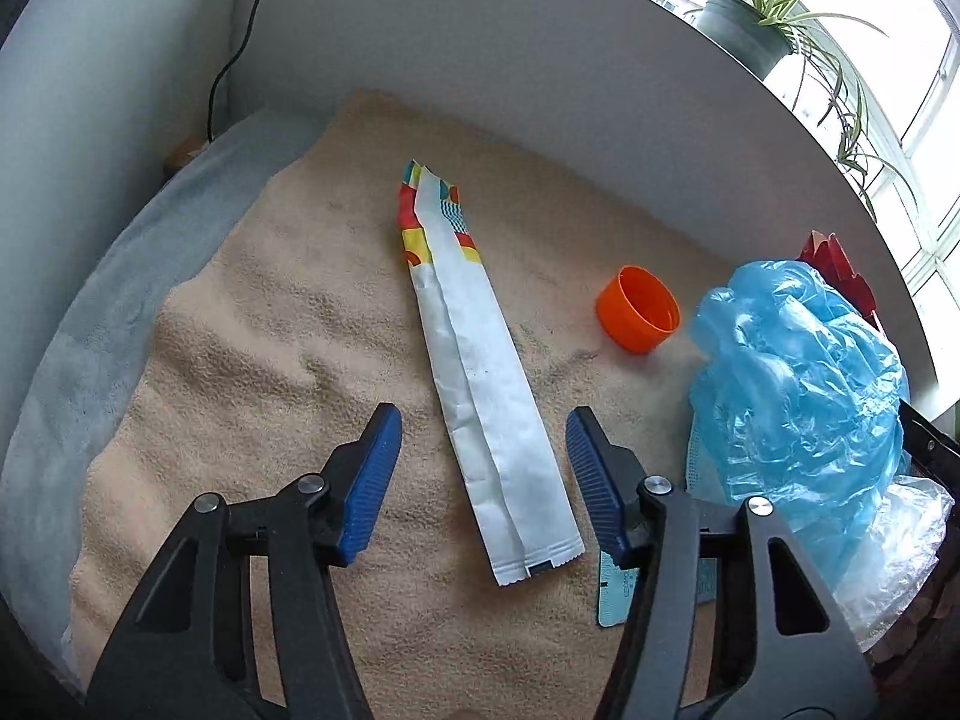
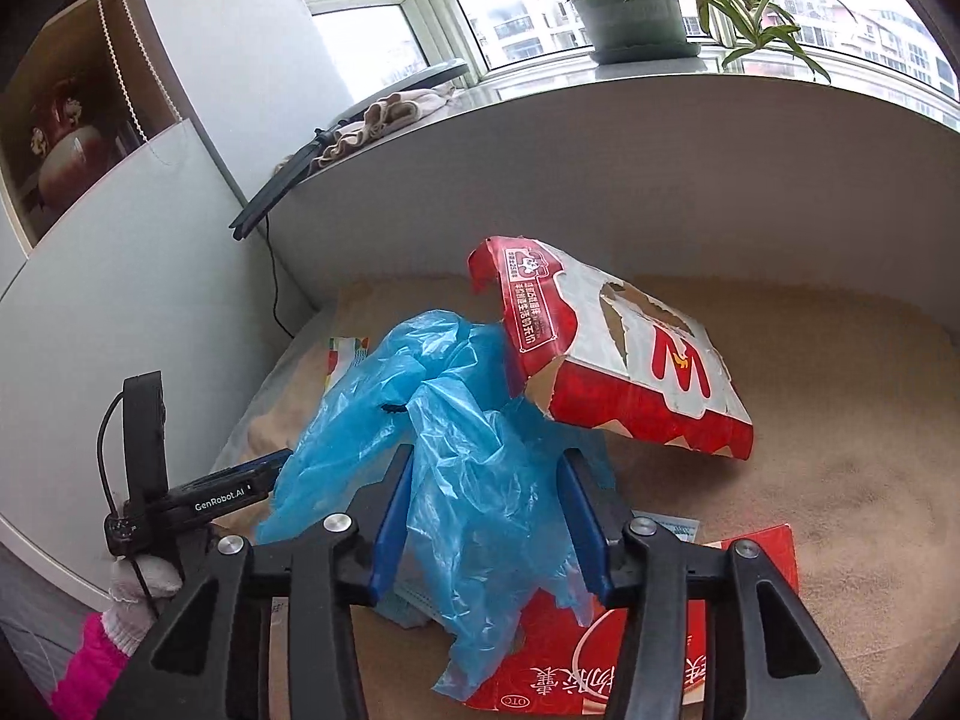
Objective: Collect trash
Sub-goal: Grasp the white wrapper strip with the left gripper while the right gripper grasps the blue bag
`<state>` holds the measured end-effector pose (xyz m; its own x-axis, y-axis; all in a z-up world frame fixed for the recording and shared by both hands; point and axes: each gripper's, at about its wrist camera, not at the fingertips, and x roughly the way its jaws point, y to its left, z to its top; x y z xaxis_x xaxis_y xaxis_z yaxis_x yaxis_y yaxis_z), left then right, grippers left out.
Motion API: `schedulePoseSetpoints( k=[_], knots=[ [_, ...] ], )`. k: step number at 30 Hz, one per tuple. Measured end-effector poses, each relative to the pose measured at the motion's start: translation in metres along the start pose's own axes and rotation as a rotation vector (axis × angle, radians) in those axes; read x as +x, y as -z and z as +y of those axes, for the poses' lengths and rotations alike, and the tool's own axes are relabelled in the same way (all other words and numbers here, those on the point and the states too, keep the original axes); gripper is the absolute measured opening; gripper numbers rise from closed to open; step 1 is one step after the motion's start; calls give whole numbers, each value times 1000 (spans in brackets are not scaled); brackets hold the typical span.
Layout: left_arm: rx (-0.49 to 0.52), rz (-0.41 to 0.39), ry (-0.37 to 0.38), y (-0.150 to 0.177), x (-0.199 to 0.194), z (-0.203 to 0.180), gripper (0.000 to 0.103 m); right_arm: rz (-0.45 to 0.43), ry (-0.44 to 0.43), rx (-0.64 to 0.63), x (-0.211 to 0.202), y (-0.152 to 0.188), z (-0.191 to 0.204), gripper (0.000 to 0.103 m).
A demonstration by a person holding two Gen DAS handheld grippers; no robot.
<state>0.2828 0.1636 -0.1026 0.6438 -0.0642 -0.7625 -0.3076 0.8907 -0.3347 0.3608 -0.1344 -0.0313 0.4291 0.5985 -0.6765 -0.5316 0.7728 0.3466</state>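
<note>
A long white wrapper point(image 1: 486, 384) with a colourful top lies flat on the beige towel point(image 1: 252, 324). My left gripper point(image 1: 483, 438) is open, its blue pads on either side of the wrapper's lower half, just above it. An orange cap point(image 1: 639, 307) lies to the right. A crumpled blue plastic bag point(image 1: 798, 384) sits at the right; in the right wrist view the bag point(image 2: 468, 450) lies between the open blue pads of my right gripper point(image 2: 486, 498). A torn red and white carton point(image 2: 624, 354) rests tilted against the bag.
A flat red box point(image 2: 648, 648) lies under the bag, with a pale blue face mask point(image 1: 618, 594) beside it. A grey wall point(image 1: 540, 60) borders the towel at the back. A potted plant point(image 2: 636, 6) stands on the sill. A black cable point(image 1: 234, 60) runs down the left corner.
</note>
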Motion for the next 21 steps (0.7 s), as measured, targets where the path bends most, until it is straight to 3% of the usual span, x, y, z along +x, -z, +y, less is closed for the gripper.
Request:
schedulePoseSetpoints(
  k=[4, 12, 15, 21],
  knots=[
    [14, 36, -15, -4, 19, -4, 46, 4, 23, 4, 4, -2, -1, 45],
    [-44, 2, 15, -5, 19, 11, 22, -3, 6, 15, 0, -1, -5, 15],
    [-49, -13, 16, -4, 13, 16, 16, -20, 7, 18, -4, 0, -4, 8],
    [-49, -46, 10, 3, -9, 21, 15, -78, -23, 23, -23, -3, 5, 3]
  ],
)
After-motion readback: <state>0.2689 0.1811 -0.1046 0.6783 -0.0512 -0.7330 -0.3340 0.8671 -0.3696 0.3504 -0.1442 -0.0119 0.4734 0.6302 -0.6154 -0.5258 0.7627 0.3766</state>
